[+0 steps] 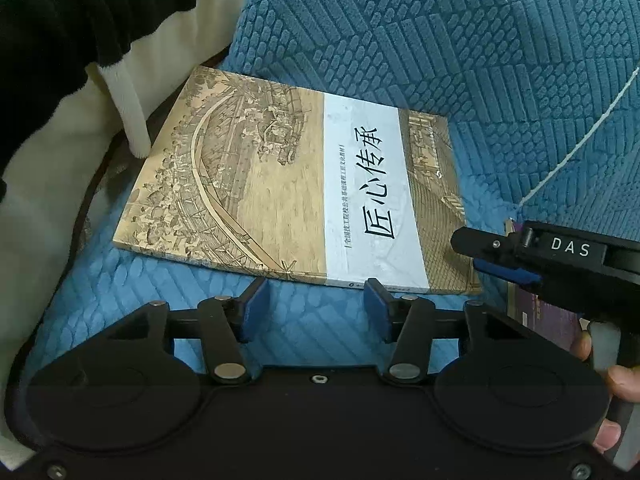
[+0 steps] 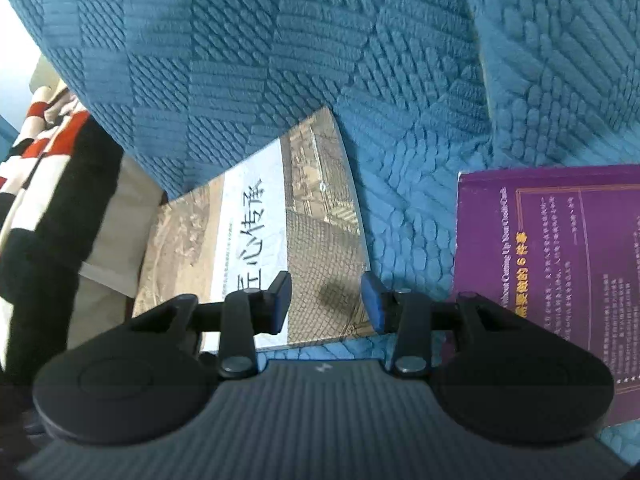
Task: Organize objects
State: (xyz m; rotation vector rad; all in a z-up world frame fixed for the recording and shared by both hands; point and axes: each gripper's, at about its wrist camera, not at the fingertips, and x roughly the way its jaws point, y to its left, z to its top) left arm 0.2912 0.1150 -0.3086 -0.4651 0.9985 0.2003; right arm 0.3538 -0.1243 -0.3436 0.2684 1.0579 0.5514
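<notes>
The purple book (image 2: 560, 264) runs off the right edge, its small print unreadable. The right gripper (image 1: 496, 256) covers the tan book's (image 1: 280, 184) near right corner.

The left wrist view looks steeply down along its own left gripper (image 1: 316, 304), close over a blue quilted cover (image 1: 460, 52), with the tan book (image 1: 256, 184) filling the middle and the right gripper (image 1: 476, 250) entering from the right edge. The right wrist view looks down at a shallower slant past its right gripper (image 2: 326, 300), just as near, facing the cover's upright fold (image 2: 280, 60). Both views share the tan book (image 2: 320, 240); the purple book (image 2: 552, 264) fills the right of the right wrist view and shows only as a sliver (image 1: 532, 312) in the left wrist view. A black-and-cream garment (image 1: 60, 40) edges the left of both.
</notes>
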